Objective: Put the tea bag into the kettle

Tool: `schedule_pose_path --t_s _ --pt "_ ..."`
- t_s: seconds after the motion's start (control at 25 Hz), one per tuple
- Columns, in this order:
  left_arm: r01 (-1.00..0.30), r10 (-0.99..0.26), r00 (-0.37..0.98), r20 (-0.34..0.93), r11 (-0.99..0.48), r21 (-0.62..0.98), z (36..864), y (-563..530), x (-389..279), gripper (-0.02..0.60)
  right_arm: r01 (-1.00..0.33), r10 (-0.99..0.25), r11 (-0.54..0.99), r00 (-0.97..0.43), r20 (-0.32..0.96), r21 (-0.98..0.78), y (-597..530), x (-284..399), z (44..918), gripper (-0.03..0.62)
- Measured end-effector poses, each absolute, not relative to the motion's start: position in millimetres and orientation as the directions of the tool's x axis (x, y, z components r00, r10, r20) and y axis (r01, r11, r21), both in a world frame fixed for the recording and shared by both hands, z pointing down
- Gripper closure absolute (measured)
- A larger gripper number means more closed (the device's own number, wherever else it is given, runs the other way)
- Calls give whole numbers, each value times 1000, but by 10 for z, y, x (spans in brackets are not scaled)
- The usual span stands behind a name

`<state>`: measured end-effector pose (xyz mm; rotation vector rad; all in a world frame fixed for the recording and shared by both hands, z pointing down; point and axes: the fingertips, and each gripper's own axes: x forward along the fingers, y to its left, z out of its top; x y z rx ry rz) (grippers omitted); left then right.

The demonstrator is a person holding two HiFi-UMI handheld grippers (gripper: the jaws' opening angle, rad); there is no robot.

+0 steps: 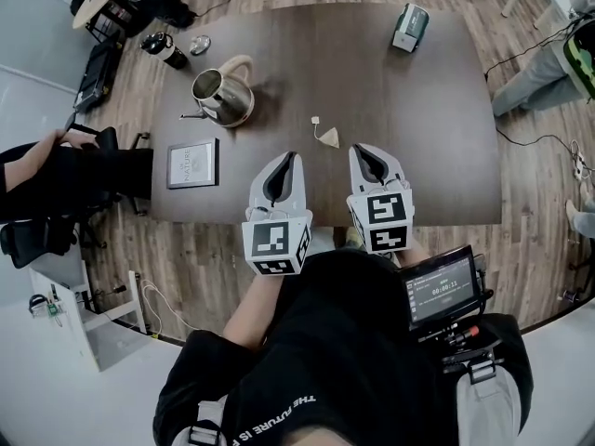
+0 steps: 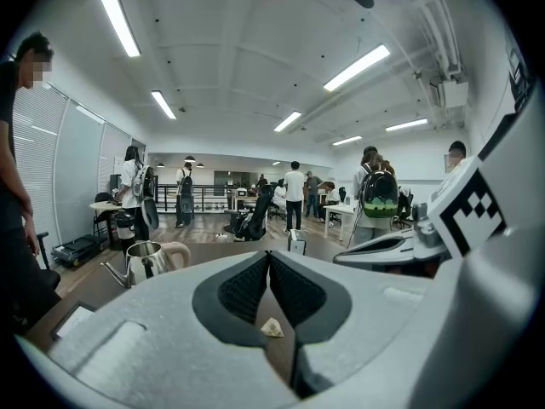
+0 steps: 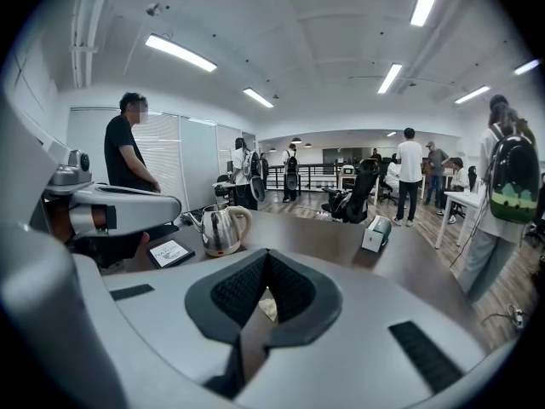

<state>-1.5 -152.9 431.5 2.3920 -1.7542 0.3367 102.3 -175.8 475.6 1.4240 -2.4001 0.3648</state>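
Left tool (image 1: 291,156): jaws together, nothing held.
Right tool (image 1: 358,148): jaws together, nothing held.
Tea bag (image 1: 326,137): flat on the desk (image 1: 428,147), just ahead between my two tips, by my judgement a shade nearer the right one.
Tag (image 1: 316,120): lies beyond the bag, away from me.
Kettle (image 1: 221,97): well apart, ahead and left (my left tool's side).
Unclear: whether the kettle's mouth is open; the string is barely visible.

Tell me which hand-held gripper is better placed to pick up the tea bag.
Left, narrowly. The tea bag lies about equally near the left hand-held gripper and the right hand-held gripper, both shut, but the kettle stands to the left, so that carry looks shorter.
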Motion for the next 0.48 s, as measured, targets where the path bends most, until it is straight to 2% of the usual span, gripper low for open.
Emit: schedule_pose_path --t_s 0.48 --pt "-937 -892 338 299 -349 17 4404 -1947 -54 568 -893 -791 446 -422 443 -54 -2072 941 4823 589"
